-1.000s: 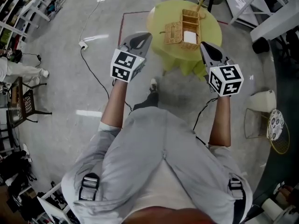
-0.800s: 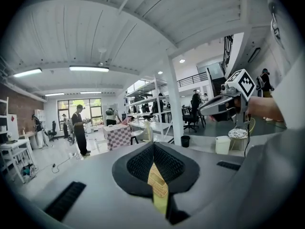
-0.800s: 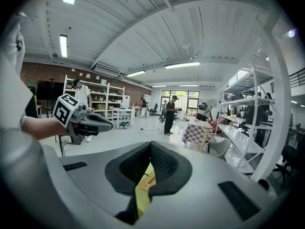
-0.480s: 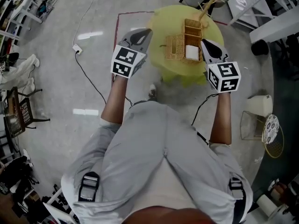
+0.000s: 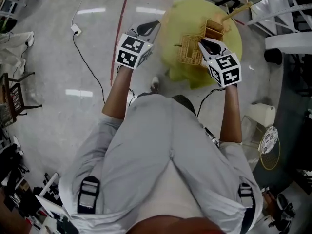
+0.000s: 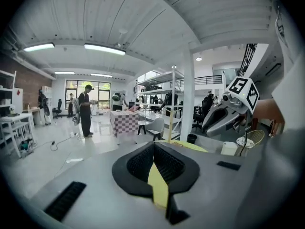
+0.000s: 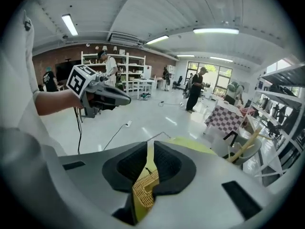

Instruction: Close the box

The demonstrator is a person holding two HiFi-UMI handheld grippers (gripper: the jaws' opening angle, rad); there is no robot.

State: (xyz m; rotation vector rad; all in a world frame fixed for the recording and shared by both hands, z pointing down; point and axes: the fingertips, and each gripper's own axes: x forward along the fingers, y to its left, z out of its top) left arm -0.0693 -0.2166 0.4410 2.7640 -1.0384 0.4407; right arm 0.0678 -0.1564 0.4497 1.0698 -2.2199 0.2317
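Observation:
A wicker box (image 5: 210,30) stands on the round yellow table (image 5: 175,18), its lid (image 5: 187,53) folded out flat to the left. My right gripper (image 5: 204,44) hovers over the box's near side. Its jaws are opening by a narrow slit, and nothing is between them. Through that slit in the right gripper view (image 7: 149,147) I see wickerwork (image 7: 143,190) and the yellow tabletop (image 7: 190,144) below. My left gripper (image 5: 150,27) hangs left of the table over the floor. Its jaws (image 6: 153,144) meet at the tips, holding nothing.
A wooden stick (image 5: 236,11) leans out from behind the box. A red tape line (image 5: 119,38) and a cable with a power strip (image 5: 75,29) lie on the floor at left. A white bin (image 5: 258,113) stands at right. People stand far off by a checkered table (image 6: 124,123).
The person has stepped closer to the table. Both grippers have moved forward, and the right one has gone from short of the table to above the wicker box.

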